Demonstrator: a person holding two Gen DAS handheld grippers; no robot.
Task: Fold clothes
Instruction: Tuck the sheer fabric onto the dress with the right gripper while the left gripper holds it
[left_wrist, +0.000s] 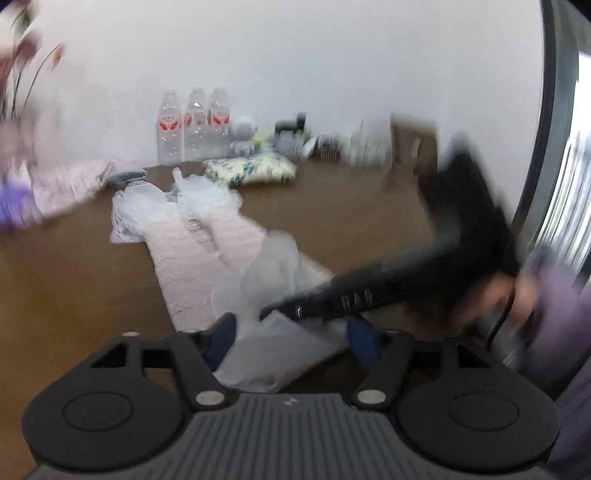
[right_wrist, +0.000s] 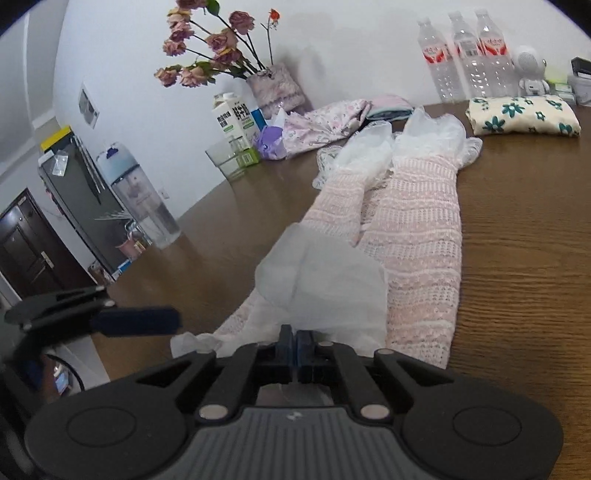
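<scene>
Right claw (right_wrist: 294, 345) clenched on the sheer white hem of the pink knitted lace garment (right_wrist: 413, 236), which lies lengthwise along the brown wooden table (right_wrist: 517, 229). Left claw (left_wrist: 291, 338) released, fingers apart around the same hem. Folded floral cloth (right_wrist: 522, 115) lies beyond.

Three water bottles (right_wrist: 469, 55) stand far right. One pink lace garment (right_wrist: 417, 236) lies centre, one floral folded cloth (right_wrist: 522, 115) far right, one milk carton (right_wrist: 236, 125) far left, two grippers near.
</scene>
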